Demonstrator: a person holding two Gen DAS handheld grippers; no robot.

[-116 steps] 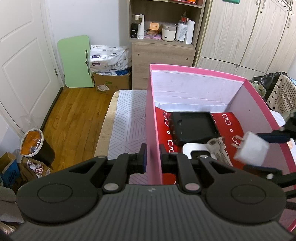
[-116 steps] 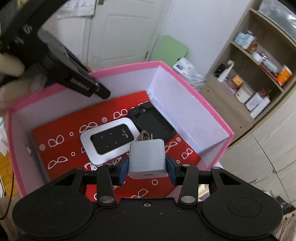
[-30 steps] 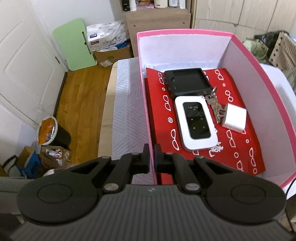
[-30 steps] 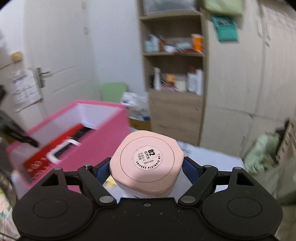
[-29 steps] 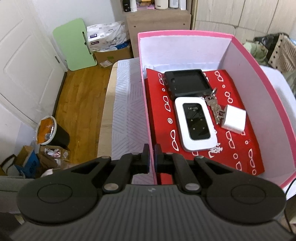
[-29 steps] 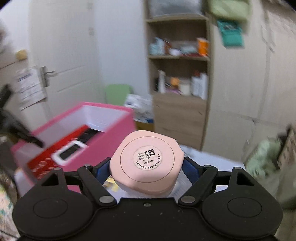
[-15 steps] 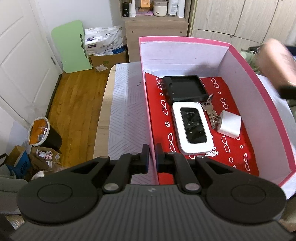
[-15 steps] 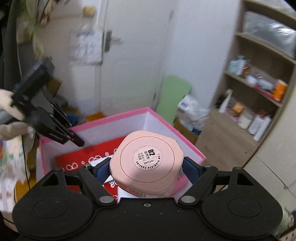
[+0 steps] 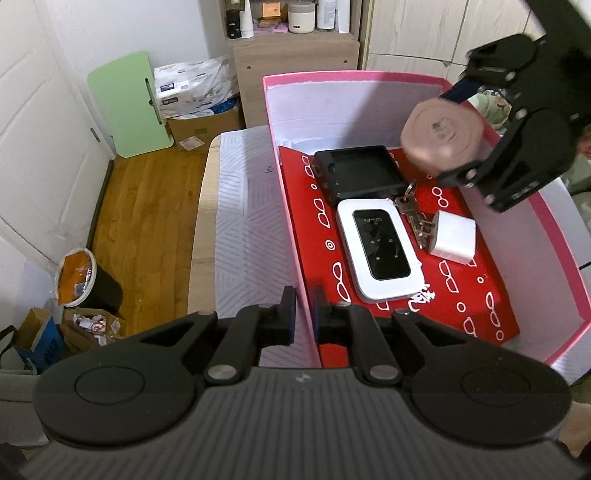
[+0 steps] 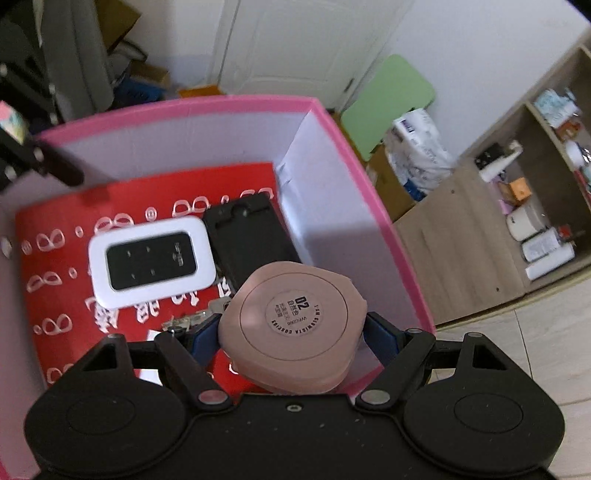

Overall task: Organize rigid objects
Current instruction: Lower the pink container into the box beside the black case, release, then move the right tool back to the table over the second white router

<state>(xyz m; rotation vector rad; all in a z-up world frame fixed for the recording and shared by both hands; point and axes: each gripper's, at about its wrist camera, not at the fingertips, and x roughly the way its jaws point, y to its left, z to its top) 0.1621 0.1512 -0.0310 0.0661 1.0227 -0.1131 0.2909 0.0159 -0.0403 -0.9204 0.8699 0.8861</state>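
The left claw point(image 9: 303, 306) pinches the box point(image 9: 406, 78) wall at its near left corner, so the box stays put. The right claw point(image 10: 290, 332) holds the pink case point(image 10: 291, 325) over the box's far right corner, ready to drop it in. A second ago, the case was off to the side, outside the box.

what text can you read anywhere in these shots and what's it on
"02": round sticker on the pink compact held in the right gripper; the smaller print around it is too small to read.
"Wi-Fi": white pocket router, faint.
Print on the shelf bottles and tissue pack: too blurred.
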